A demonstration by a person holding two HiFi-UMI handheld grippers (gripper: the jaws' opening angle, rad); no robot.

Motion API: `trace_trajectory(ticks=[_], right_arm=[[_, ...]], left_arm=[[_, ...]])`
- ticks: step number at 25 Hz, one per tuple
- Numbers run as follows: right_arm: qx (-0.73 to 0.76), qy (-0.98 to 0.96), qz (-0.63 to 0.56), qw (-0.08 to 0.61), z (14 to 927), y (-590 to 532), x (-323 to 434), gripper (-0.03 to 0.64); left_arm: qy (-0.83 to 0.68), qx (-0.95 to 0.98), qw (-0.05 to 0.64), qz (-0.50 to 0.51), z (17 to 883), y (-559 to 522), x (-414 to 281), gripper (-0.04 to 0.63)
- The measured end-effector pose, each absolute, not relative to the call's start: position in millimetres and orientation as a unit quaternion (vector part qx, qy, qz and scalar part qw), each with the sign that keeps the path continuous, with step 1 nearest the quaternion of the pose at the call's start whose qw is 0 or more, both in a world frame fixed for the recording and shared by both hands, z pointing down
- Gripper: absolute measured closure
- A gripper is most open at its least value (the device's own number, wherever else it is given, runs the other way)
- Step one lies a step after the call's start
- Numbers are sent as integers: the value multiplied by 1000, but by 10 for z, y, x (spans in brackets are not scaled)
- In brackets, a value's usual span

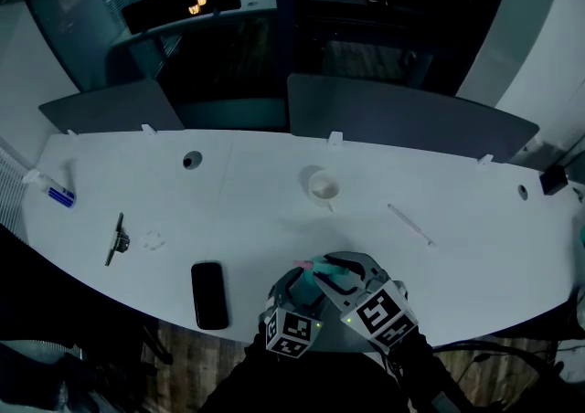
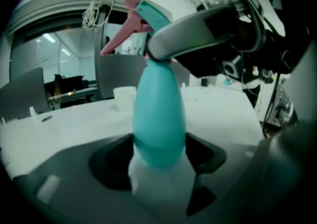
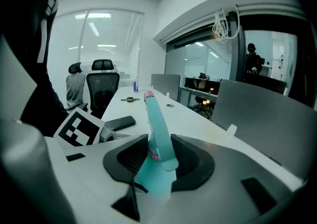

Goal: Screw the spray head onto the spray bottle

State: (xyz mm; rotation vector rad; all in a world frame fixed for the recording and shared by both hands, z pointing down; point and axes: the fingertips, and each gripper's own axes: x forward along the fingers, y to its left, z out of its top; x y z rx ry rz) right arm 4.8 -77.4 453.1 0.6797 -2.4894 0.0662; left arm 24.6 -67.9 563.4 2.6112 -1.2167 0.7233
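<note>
Clamping on the lower body of the teal spray bottle [image 2: 158, 119], the left hand-held gripper [image 2: 158, 161] is holding it roughly upright close to the near edge of the white worktop [image 1: 256, 183], while the right hand-held gripper [image 3: 158, 161] is closing on the spray head [image 3: 157, 124], whose pink trigger is pointing away from the person. The head is sitting on top of the bottle's neck, though how far the collar is threaded is not showing. The main risk seems to be cross-threading: if the right hand-held gripper is turning the head while it is leaning off the neck's axis, the collar could be jamming instead of seating. The smooth, tapering bottle could also be slipping or spinning inside the left jaws under the twist, so the turning would be achieving nothing. A loosened grip this near the edge could be sending the bottle off the worktop, beside the black phone [image 1: 209, 294].
</note>
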Motion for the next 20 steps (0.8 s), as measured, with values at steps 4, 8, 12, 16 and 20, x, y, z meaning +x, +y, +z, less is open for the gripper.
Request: trace_trajectory(ticks=[4,8,12,16,20], right_arm=[[262,-935,47,233,4532,-755,82,476],[257,-943,72,197,4484,-734,91,466],[269,-943,90,173,4481,-712,171,466],[275,-946,99,138,4458,-741,196,468],[277,-948,62,143,4448,-755,161,472]], left_arm=[[-406,877,84,243,5636,-672,251,264],[-406,877,85,242,5633,-681,252,264],[-404,878,87,241,5636,-674,254,264],[-404,878,87,240,5627,-675,250,264],[-404,879,89,239,5628,-672,258,264]])
